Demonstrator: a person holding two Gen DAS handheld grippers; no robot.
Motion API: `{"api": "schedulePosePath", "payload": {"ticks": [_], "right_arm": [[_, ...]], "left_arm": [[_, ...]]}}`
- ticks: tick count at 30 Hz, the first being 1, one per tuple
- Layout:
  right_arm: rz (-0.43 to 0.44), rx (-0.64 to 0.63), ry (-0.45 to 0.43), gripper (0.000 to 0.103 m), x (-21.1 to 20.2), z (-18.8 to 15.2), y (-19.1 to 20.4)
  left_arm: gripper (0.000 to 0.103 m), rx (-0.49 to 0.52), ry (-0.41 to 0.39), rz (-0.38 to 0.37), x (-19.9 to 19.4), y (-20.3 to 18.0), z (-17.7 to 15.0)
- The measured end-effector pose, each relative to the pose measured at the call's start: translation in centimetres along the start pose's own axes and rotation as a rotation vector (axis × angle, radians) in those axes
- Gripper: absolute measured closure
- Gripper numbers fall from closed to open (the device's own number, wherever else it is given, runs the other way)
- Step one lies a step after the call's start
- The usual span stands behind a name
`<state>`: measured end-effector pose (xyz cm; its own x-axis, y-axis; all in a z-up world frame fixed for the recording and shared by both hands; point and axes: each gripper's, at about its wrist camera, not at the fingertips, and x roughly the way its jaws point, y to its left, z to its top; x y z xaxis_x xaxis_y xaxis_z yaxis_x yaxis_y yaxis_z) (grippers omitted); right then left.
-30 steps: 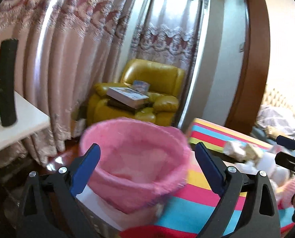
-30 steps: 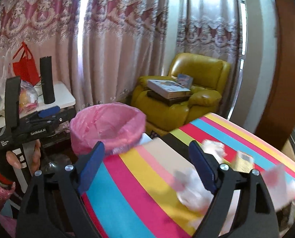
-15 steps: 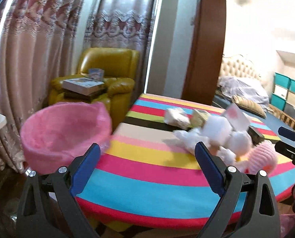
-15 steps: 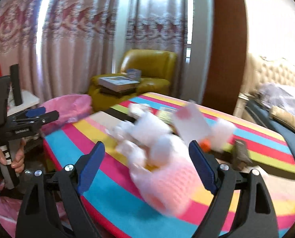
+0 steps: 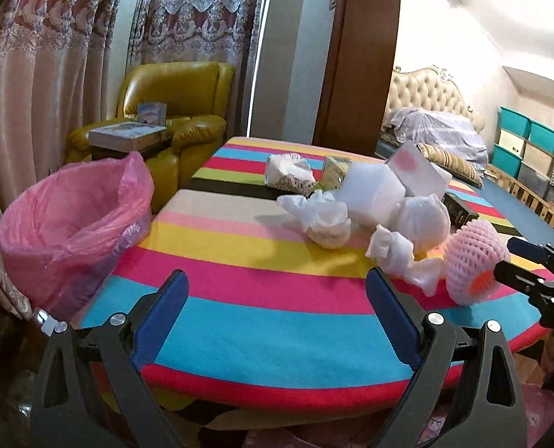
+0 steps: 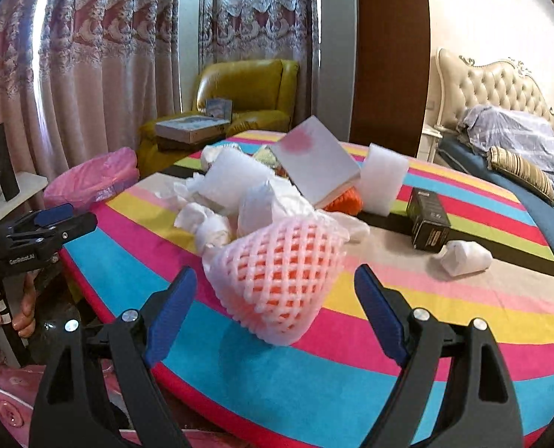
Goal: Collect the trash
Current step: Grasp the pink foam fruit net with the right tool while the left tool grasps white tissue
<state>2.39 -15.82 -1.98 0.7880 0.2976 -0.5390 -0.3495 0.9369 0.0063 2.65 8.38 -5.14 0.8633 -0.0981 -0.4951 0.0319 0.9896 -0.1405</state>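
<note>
A pile of trash lies on the striped round table (image 5: 262, 313): crumpled white bags (image 5: 325, 220), white foam blocks (image 6: 385, 179), a pink foam fruit net (image 6: 280, 268) around something orange, a black box (image 6: 428, 220) and a white wad (image 6: 463, 257). A bin with a pink liner (image 5: 71, 220) stands left of the table. My left gripper (image 5: 277, 317) is open and empty over the table's near edge. My right gripper (image 6: 275, 310) is open, with the fruit net just ahead between its fingers, apart from them.
A yellow armchair (image 5: 180, 112) with books stands behind the bin, by the curtains. A bed (image 6: 512, 138) and teal storage boxes (image 5: 523, 142) are to the right. The right gripper shows at the right edge of the left wrist view (image 5: 538, 272).
Both grippers swung right, from the pink bin toward the trash pile. The right gripper has come closer to the fruit net. Both stay open.
</note>
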Motion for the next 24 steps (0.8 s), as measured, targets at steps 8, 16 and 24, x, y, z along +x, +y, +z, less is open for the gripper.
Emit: {"api": "schedulePosePath", "payload": {"ticks": [8,16,24], "right_arm": [[-0.036,-0.026,0.057,0.020,2.2,0.5,1.0],[-0.086,0.012,0.013,0.059,1.8,0.2,-0.9],[-0.107,0.093,-0.061,0.061,-0.3,0.0,-3.5]], "left_arm": [[0.014,0.038,-0.041,0.002,0.1,-1.1,0.9],[0.014,0.063,0.018,-0.070,3.1,-4.1,1.2],[0.014,0.105,0.065,-0.114,6.5,-8.3,1.6]]}}
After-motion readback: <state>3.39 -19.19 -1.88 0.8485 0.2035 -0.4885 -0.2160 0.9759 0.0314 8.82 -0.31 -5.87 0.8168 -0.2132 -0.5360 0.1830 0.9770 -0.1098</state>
